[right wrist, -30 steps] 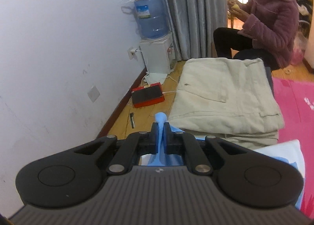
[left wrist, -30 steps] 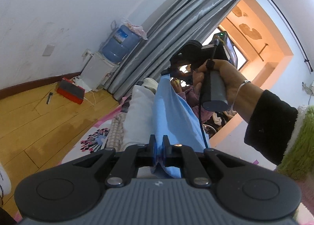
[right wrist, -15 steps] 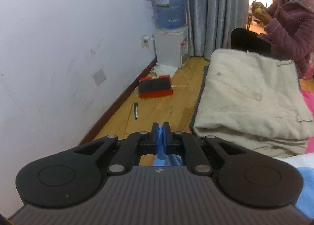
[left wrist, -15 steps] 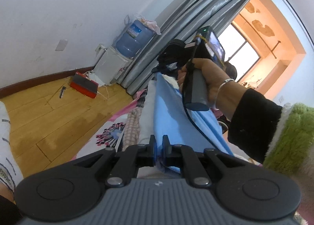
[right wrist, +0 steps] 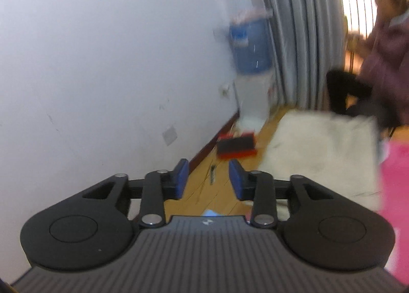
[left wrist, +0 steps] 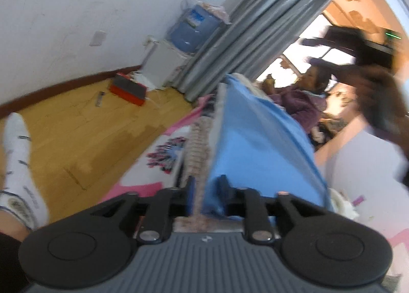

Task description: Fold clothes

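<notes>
Both tools just let go: right tool (right wrist: 208, 178) jaws opening with nothing between them, left tool (left wrist: 207, 190) opening with the blue garment (left wrist: 255, 139) slack between its pads, draped over the folded pile, so this fold looks placed.

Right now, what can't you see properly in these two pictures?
- Left view: right claw smeared by motion blur.
- Left view: blue cloth's near edge hidden behind the left claw.
- Right view: water bottle label blurred, unreadable.
- Right view: beige garment's folds blurred.
</notes>
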The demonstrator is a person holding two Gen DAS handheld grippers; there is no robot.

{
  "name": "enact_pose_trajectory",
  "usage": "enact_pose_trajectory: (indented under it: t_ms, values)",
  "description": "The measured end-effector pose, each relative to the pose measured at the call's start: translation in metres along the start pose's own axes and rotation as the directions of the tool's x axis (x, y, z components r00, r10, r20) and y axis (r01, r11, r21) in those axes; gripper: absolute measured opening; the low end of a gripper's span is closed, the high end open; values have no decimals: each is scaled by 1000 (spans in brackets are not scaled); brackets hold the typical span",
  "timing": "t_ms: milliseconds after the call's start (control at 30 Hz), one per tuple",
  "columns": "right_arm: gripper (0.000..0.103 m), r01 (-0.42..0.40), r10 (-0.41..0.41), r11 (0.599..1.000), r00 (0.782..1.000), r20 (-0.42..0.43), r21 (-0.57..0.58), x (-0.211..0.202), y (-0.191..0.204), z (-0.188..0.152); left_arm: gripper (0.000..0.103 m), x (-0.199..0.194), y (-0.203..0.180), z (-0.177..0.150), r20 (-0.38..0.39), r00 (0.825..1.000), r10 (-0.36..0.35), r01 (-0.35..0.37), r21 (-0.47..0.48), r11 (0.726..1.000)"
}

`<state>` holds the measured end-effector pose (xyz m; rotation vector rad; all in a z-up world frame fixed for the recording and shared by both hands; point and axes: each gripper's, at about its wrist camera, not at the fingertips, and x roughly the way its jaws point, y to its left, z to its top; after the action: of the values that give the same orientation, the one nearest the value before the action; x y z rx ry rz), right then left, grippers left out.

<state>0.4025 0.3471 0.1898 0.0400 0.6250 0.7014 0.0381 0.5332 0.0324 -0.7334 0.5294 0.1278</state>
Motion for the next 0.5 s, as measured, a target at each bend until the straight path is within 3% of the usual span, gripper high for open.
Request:
enact_pose_trajectory:
  t_ms: [67, 167, 267, 433, 500]
  values:
    - [51, 57, -56, 998, 998, 29, -20, -51, -9, -6, 31, -7, -1, 1, 36, 999, 37, -38, 23, 999]
    - [53, 140, -138, 990, 987, 78, -18, -126, -21, -22, 30, -22, -13, 0, 132, 985, 109, -121, 85, 989]
    - [52, 181, -183, 983, 979, 90, 37, -179, -35, -63, 30, -34, -29, -4, 210, 974, 91, -122, 142, 982]
    - [40, 191, -191, 979, 982, -11, 64, -199, -56, -151, 35, -25, -56, -17, 176, 984, -28, -13, 229, 973]
    - [39, 170, -168, 977, 985, -32, 131, -189, -69, -172, 35, -12, -62, -21, 148, 989, 3, -38, 233, 972]
